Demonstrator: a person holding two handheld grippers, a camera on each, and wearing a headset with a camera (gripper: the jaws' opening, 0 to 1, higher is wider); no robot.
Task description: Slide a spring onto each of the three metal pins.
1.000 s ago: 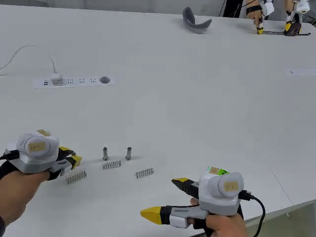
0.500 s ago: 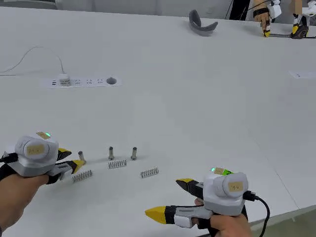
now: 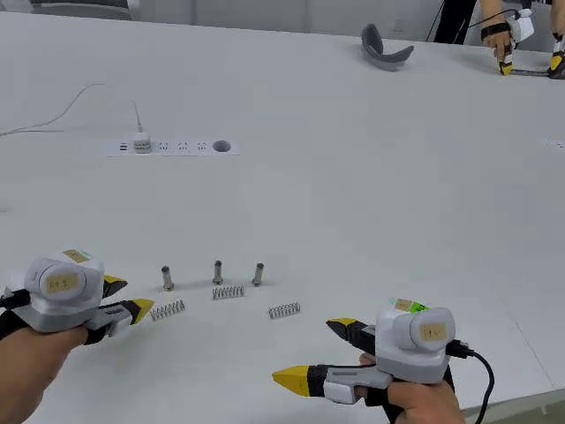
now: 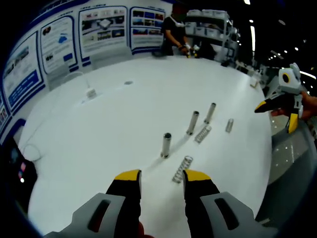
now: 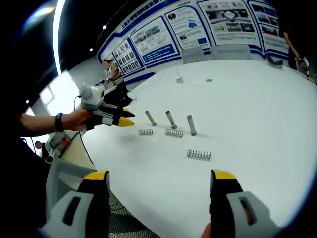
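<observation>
White workbench (image 3: 353, 194) carries three upright metal pins (image 3: 217, 272) in a row at lower centre of the head view, with three springs (image 3: 228, 292) lying loose just below them. Left gripper (image 3: 132, 296) sits lower left, jaws parted and empty; right gripper (image 3: 307, 352) sits bottom right, jaws spread wide and empty

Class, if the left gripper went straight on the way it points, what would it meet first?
Probably the nearest spring, lying just ahead of the open left gripper; the nearest pin stands just beyond. Its height is unclear, so it might pass over.
</observation>
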